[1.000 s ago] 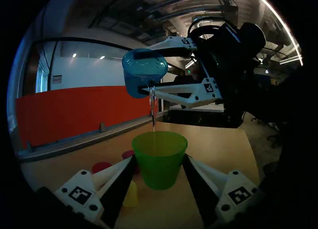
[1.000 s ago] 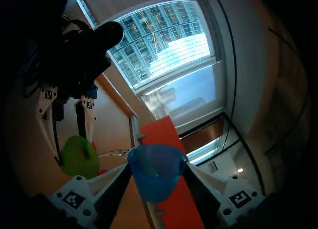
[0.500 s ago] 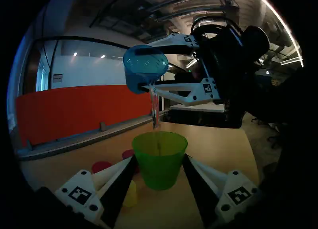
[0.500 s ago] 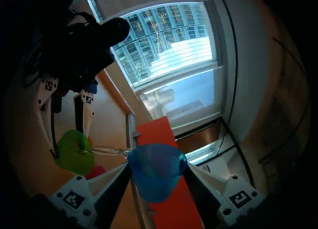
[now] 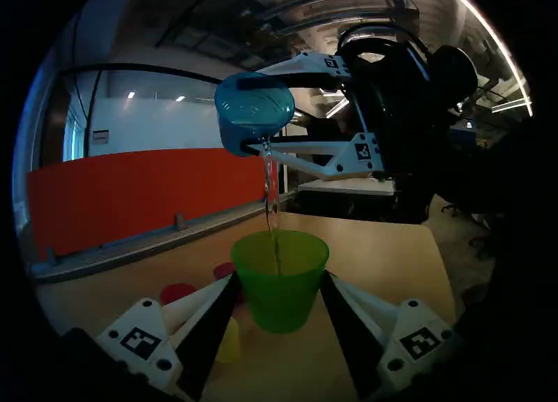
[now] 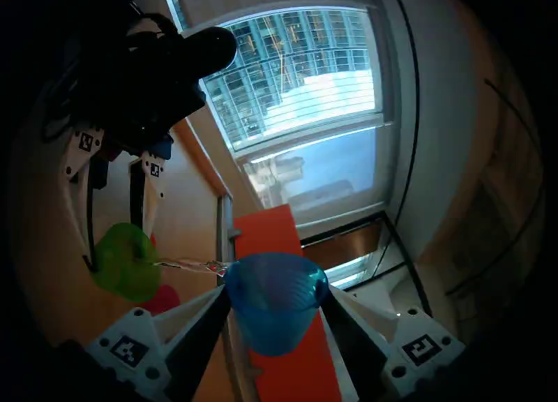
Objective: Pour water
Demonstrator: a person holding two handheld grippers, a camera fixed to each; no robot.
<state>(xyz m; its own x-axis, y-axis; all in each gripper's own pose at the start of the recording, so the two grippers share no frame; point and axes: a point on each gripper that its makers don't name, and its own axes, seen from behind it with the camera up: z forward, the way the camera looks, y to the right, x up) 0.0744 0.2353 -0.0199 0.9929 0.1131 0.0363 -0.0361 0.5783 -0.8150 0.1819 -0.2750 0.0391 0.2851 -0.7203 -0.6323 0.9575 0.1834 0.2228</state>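
Note:
My left gripper (image 5: pixel 279 297) is shut on a green cup (image 5: pixel 280 280) that stands upright just above the wooden table (image 5: pixel 390 262). Above it, in the left gripper view, the right gripper (image 5: pixel 279 109) holds a blue translucent cup (image 5: pixel 252 121) tipped on its side, and a thin stream of water (image 5: pixel 269 192) falls from its rim into the green cup. In the right gripper view the blue cup (image 6: pixel 275 301) sits between my right gripper's (image 6: pixel 275 318) fingers, with the water stream (image 6: pixel 185 264) running to the green cup (image 6: pixel 125 262) held by the left gripper (image 6: pixel 118 213).
Two red cups (image 5: pixel 178 292) (image 5: pixel 224 270) and a small yellow cup (image 5: pixel 229 340) stand on the table left of the green cup. An orange wall panel (image 5: pixel 139 192) with a ledge runs behind the table. A large window (image 6: pixel 307 95) fills the upper right gripper view.
The blue cup has tipped a little further and the right gripper has rotated with it. The water keeps streaming into the green cup, which has stayed in place.

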